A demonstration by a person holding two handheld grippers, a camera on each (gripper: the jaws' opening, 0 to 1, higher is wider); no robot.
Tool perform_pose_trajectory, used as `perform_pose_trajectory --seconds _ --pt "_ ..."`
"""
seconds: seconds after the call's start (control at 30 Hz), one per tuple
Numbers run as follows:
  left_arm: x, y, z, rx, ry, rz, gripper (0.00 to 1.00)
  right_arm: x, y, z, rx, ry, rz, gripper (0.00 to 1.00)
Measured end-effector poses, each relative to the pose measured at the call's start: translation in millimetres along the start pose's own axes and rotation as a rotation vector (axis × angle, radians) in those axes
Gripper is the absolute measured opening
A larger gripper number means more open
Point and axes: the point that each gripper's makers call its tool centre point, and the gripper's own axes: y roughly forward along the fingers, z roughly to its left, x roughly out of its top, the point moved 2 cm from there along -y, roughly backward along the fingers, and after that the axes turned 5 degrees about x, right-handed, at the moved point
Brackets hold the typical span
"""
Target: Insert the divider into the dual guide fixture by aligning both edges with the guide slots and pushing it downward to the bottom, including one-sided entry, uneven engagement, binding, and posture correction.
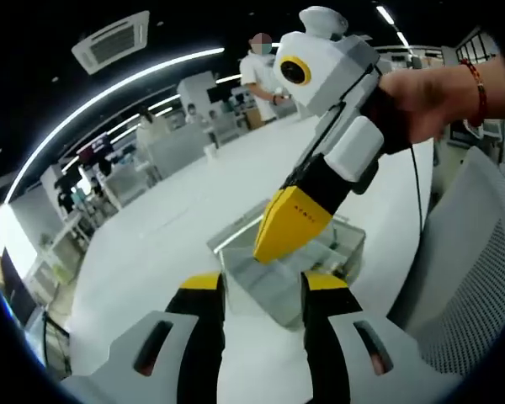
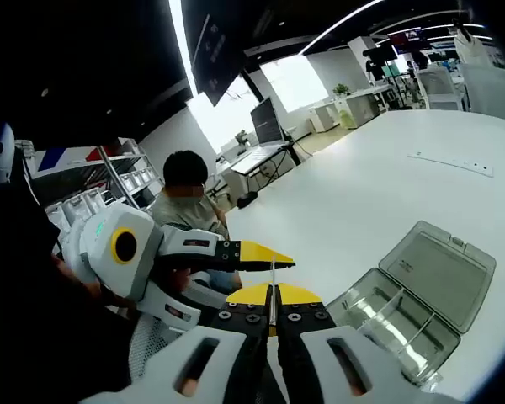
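The right hand-held gripper (image 2: pixel 272 313) pinches a thin divider (image 2: pixel 273 290). The left hand-held gripper (image 1: pixel 263 288) is apart above the clear box (image 1: pixel 320 252) on the white surface (image 1: pixel 168 227).

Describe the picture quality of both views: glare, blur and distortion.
Left gripper view: fisheye bends the ceiling light strips into arcs; the white table is nearly blown out; the other yellow-tipped gripper looks soft. Right gripper view: the bright window is overexposed, the clear plastic compartment box stays fairly sharp, and the thin clear divider between the jaws is seen edge-on.
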Motion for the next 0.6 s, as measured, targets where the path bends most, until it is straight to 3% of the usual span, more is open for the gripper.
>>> perform_pose_trajectory --seconds 0.1,0.2,0.47,0.6 --pt "1.1 -2 1.6 0.018 0.020 -0.002 0.34 1.6 0 2 0.000 -0.012 0.007 0.00" --pt "3.0 -2 3.4 0.024 -0.005 -0.011 0.34 3.5 -2 5 0.004 -0.073 0.009 0.00" --pt "1.6 -1 6.9 0.000 -0.071 -0.030 0.38 6.2 -7 -1 -0.027 -0.100 0.029 0.00" --pt "-5.5 2 3.7 -0.061 -0.206 -0.028 0.40 7.0 -9 -9 -0.055 -0.122 0.047 0.00"
